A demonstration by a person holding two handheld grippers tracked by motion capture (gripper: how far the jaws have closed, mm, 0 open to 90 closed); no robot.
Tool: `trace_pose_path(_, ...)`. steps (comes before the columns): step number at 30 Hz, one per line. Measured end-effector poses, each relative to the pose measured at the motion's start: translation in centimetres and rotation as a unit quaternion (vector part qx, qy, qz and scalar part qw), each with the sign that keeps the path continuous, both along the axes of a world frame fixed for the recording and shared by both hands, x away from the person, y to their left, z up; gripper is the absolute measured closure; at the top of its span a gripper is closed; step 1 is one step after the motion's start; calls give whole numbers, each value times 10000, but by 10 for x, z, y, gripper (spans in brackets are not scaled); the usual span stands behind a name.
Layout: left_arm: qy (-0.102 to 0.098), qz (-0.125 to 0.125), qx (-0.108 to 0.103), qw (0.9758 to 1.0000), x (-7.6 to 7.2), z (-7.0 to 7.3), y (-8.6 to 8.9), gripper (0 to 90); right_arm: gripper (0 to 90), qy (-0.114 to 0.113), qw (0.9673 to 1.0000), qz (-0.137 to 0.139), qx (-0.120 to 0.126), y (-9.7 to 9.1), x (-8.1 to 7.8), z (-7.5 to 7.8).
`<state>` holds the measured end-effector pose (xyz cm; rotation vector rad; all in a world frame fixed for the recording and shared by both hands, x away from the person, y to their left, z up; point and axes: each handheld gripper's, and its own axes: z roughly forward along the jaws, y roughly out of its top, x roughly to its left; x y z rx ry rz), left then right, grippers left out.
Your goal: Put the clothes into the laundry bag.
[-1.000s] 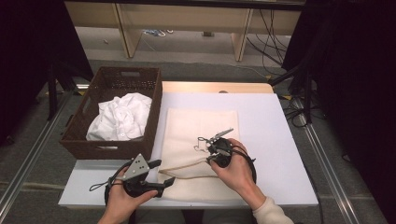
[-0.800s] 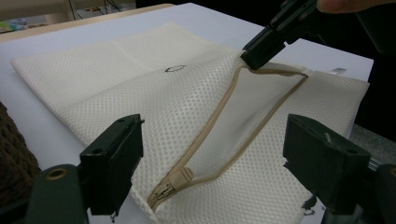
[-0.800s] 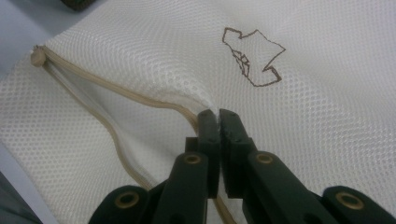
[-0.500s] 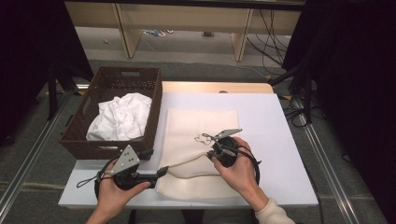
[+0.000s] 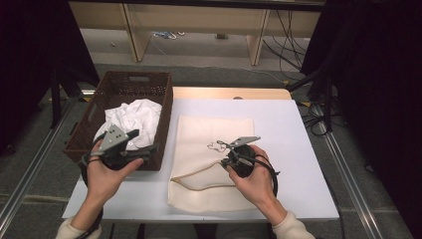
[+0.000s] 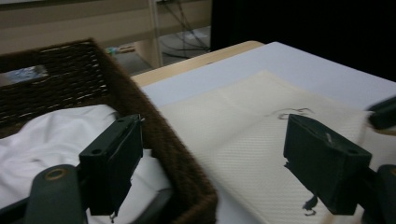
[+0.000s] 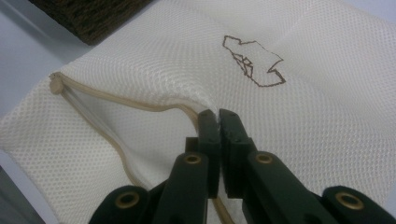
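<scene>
Right gripper (image 7: pixel 218 116) pinches the corded hem of the cream mesh bag (image 5: pixel 214 144), frame centre; left gripper (image 6: pixel 215 163) gapes empty over the woven basket (image 5: pixel 164 112).

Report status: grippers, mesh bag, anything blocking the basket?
Right gripper shut on mesh bag rim. Left gripper open over basket of white cloth. Nothing in the way.

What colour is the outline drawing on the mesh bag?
Dark brown on the cream mesh bag; the drawing shows best in the right gripper view.
</scene>
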<state>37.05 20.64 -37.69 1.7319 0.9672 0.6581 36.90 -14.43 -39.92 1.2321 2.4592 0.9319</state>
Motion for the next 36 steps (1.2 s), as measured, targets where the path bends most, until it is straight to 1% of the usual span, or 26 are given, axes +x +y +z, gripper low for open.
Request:
trace_pose_path(4, 133, 368, 11, 9992, 20, 7, 13, 166, 892, -93, 9999, -7, 39, -1, -1, 1)
trace_pose_path(5, 186, 443, 14, 9988, 25, 8, 16, 162, 892, -34, 10000, -42, 81, 0, -2, 2)
trace_pose_path(6, 213, 517, -9, 9984, 29, 8, 18, 162, 892, -275, 9995, 125, 33, -2, 1, 1)
trace_pose_path(7, 243, 583, -6, 9980, 34, 8, 21, 162, 892, -282, 9995, 112, 67, -2, 1, 2)
trace_pose_path(8, 293, 654, -5, 9974, 38, 8, 24, 162, 892, -408, 9991, 69, 81, -2, 1, 0)
trace_pose_path(9, 321, 699, -3, 9970, 42, 7, 26, 162, 892, -229, 9997, 30, 112, -2, -1, 4)
trace_pose_path(11, 401, 784, 14, 9961, 49, 6, 30, 161, 892, -267, 9996, 71, 98, -3, 0, 4)
trace_pose_path(12, 438, 825, 30, 9956, 53, 5, 32, 160, 892, -281, 9995, 47, 156, -3, -1, 5)
trace_pose_path(13, 479, 865, 48, 9951, 57, 4, 33, 159, 892, -343, 9993, 74, 97, -3, 0, 4)
trace_pose_path(14, 532, 908, 83, 9944, 61, 4, 35, 156, 892, -250, 9996, 44, 124, -3, 0, 5)
trace_pose_path(15, 567, 945, 120, 9938, 64, 3, 36, 154, 892, -391, 9991, 130, 77, -4, 1, 3)
trace_pose_path(16, 623, 986, 175, 9930, 68, 3, 37, 151, 892, -263, 9996, 31, 113, -3, 0, 4)
trace_pose_path(17, 672, 1017, 198, 9923, 72, 2, 38, 148, 892, -332, 9994, 120, 68, -3, 1, 4)
trace_pose_path(20, 785, 1081, 260, 9907, 83, 0, 39, 143, 892, -305, 9994, 72, 122, -3, 0, 4)
trace_pose_path(21, 836, 1094, 272, 9901, 87, -1, 40, 142, 892, -402, 9991, 130, 99, -4, 1, 5)
trace_pose_path(23, 916, 1151, 298, 9887, 95, -4, 41, 142, 892, -404, 9991, 76, 137, -3, 0, 5)
trace_pose_path(25, 1199, 1229, 274, 9848, 102, -6, 42, 144, 892, -327, 9994, 109, 107, -4, 0, 6)
trace_pose_path(26, 1317, 1165, 429, 9835, 103, -5, 44, 145, 892, -266, 9995, 85, 138, -4, 0, 6)
trace_pose_path(27, 1264, 1143, 411, 9845, 105, -4, 44, 149, 892, -397, 9991, 112, 120, -4, 0, 6)
trace_pose_path(29, 1308, 1129, 454, 9839, 108, 0, 43, 158, 892, -339, 9992, 144, 131, -4, 0, 7)
trace_pose_path(30, 1281, 1115, 454, 9844, 109, 2, 42, 154, 892, -392, 9991, 93, 167, -4, 0, 7)
trace_pose_path(31, 1245, 1126, 430, 9849, 110, 3, 41, 154, 892, -373, 9992, 61, 128, -3, -1, 7)
trace_pose_path(32, 1218, 1153, 453, 9848, 112, 4, 41, 153, 892, -277, 9995, 57, 156, -3, -1, 8)
trace_pose_path(33, 1190, 1202, 423, 9847, 113, 5, 40, 151, 892, -326, 9993, 21, 176, -3, -2, 8)
trace_pose_path(35, 1203, 1260, 462, 9836, 117, 4, 41, 150, 892, -278, 9994, 10, 192, -3, -2, 9)
trace_pose_path(36, 1204, 1314, 452, 9829, 119, 2, 41, 149, 892, -342, 9992, 39, 182, -3, -2, 9)
